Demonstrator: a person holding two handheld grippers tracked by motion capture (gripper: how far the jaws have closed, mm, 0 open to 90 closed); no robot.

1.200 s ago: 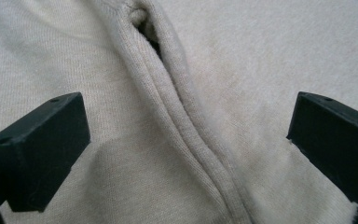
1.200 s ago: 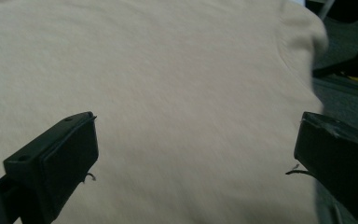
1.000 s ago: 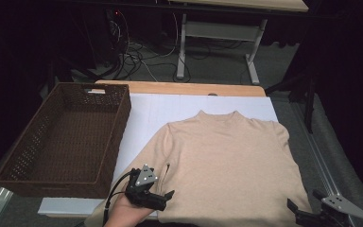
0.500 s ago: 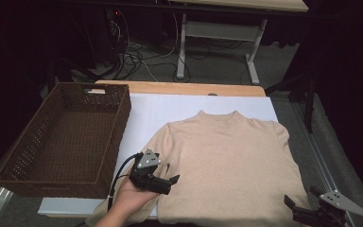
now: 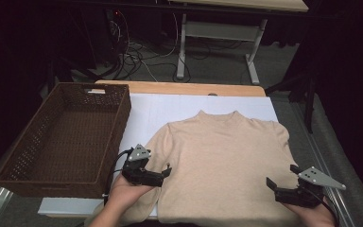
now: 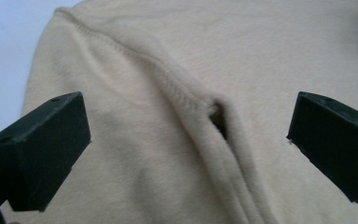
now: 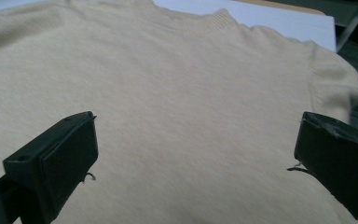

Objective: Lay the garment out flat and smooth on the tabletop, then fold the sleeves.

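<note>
We find no writing, brand or label to read on anything here. Starting at the left, a brown wicker basket point(image 5: 61, 137) sits on the tabletop point(image 5: 156, 106), just beside a white sheet that covers the middle. Next to it, our left tongs point(image 5: 166, 171) hover over the cream sweater point(image 5: 227, 165) at its left sleeve and armpit, jaws spread wide with nothing between them. The left gripper view gives us what the high view cannot: a raised, stitched seam point(image 6: 168, 79) running down the knit between the two black jaws, ending at a small dark gap where sleeve meets body. The sweater itself lies flat, collar pointing away from us, spread across the white sheet. At the far right, our right tongs point(image 5: 270, 182) sit low at the sweater's right edge, jaws equally wide apart and gripping nothing. The right gripper view looks up the smooth front of the sweater to the ribbed collar point(image 7: 209, 21), with a strip of white sheet beyond it.
</note>
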